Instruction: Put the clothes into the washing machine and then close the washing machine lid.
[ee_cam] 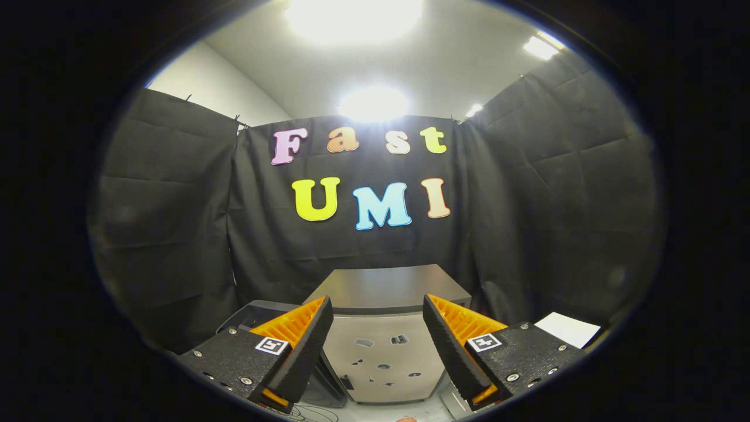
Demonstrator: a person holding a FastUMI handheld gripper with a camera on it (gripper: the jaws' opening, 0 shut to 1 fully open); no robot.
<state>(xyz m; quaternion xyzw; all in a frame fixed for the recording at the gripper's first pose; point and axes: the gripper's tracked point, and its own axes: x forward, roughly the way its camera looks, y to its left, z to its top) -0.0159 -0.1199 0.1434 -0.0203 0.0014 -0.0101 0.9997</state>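
washing machine (pixel 384 328) beyond open gripper (pixel 378 328)

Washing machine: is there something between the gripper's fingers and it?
Nothing visible stands in the way. The gripper is open, its fingers apart and holding nothing, and the washing machine stands just beyond them in front of the black cloth wall.

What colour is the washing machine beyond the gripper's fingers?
Silver-grey washing machine, seen in the gripper view; the gripper is open.
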